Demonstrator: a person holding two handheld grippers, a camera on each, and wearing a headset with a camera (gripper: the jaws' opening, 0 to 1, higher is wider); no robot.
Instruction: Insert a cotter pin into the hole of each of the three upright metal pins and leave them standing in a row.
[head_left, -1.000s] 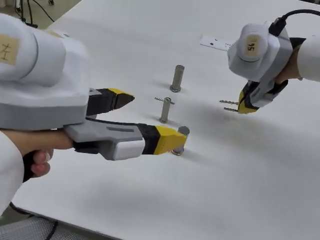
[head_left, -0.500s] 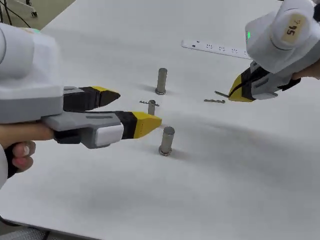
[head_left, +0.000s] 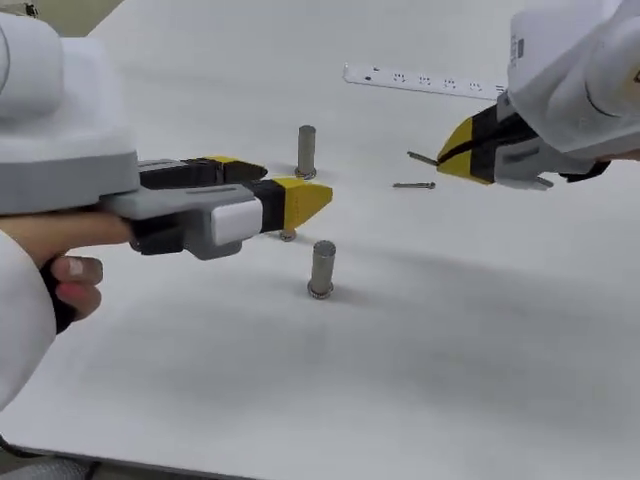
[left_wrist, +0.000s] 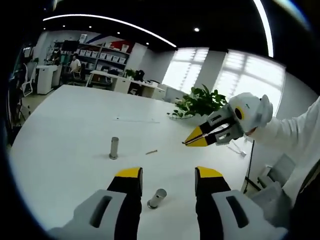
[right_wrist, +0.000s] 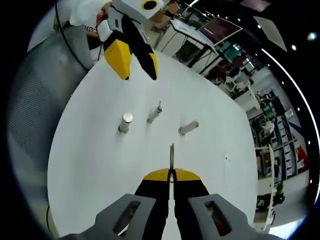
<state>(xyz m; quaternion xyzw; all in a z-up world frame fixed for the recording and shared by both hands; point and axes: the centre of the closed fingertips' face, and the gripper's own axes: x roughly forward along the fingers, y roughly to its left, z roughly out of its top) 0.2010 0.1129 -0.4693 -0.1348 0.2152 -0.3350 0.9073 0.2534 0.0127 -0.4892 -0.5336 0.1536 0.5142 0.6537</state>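
The right gripper (right_wrist: 171, 176) is clamping a held cotter pin (right_wrist: 171, 155) between closed jaws, its shank pointing forward. Ahead of it, the middle pin (right_wrist: 155, 114) is carrying a fitted cotter pin (right_wrist: 159, 106), flanked by a bare pin (right_wrist: 125, 122) and a second bare pin (right_wrist: 188, 127). Beyond them the left gripper (left_wrist: 169, 175) is hovering, jaws spread wide. A loose cotter pin (head_left: 413, 185) is lying on the white table (head_left: 450, 330) near the right gripper's tip.

Your left gripper (head_left: 296, 185), at the nearest pin (head_left: 321, 268) 1 second ago, has drawn back from it. The cotter pin (head_left: 420, 157) in your right gripper (head_left: 441, 160) has moved away from the loose cotter pin (head_left: 413, 185).
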